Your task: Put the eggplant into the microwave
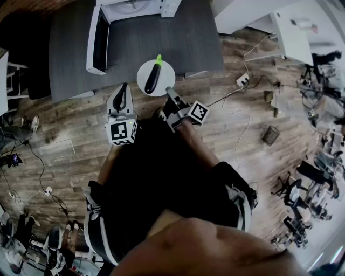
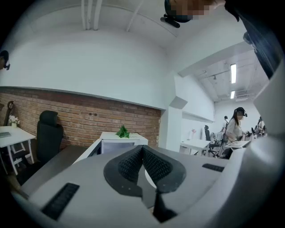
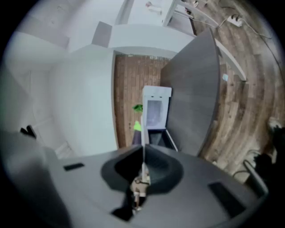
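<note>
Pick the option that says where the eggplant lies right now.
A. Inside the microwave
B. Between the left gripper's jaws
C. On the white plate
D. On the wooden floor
C: the eggplant lies on the white plate, and the right gripper is clamped on the plate's rim, short of the microwave.

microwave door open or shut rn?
Open. In the head view the microwave door stands swung out from the microwave, over the grey table.
</note>
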{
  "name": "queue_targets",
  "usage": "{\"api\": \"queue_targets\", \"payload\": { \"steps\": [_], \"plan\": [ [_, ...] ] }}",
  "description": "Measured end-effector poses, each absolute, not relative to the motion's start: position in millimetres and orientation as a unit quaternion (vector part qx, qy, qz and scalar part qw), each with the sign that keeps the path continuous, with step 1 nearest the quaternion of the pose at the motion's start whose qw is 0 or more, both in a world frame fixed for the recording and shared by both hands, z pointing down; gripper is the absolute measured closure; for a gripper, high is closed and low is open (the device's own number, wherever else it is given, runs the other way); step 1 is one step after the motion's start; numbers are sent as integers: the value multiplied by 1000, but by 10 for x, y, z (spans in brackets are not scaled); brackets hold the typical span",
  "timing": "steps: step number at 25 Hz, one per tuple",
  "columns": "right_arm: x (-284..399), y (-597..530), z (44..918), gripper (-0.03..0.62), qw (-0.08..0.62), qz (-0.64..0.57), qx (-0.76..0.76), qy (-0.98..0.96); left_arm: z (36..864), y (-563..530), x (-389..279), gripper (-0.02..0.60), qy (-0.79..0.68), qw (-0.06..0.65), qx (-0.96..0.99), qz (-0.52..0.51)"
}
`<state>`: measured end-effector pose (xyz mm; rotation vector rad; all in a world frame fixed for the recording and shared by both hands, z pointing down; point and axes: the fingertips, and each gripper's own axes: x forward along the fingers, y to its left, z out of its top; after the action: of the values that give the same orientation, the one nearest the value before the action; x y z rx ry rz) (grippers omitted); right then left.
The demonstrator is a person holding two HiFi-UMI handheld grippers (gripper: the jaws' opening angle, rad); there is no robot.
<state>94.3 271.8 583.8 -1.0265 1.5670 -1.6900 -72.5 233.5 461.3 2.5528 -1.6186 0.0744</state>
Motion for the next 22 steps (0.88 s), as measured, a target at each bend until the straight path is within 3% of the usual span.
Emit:
{"api": "queue_targets", "payload": {
  "steps": [22],
  "plan": [
    [750,2753,5813,556,317,-643,-379,585,4591,2353,-879,545,-526,67,848,21]
  ]
}}
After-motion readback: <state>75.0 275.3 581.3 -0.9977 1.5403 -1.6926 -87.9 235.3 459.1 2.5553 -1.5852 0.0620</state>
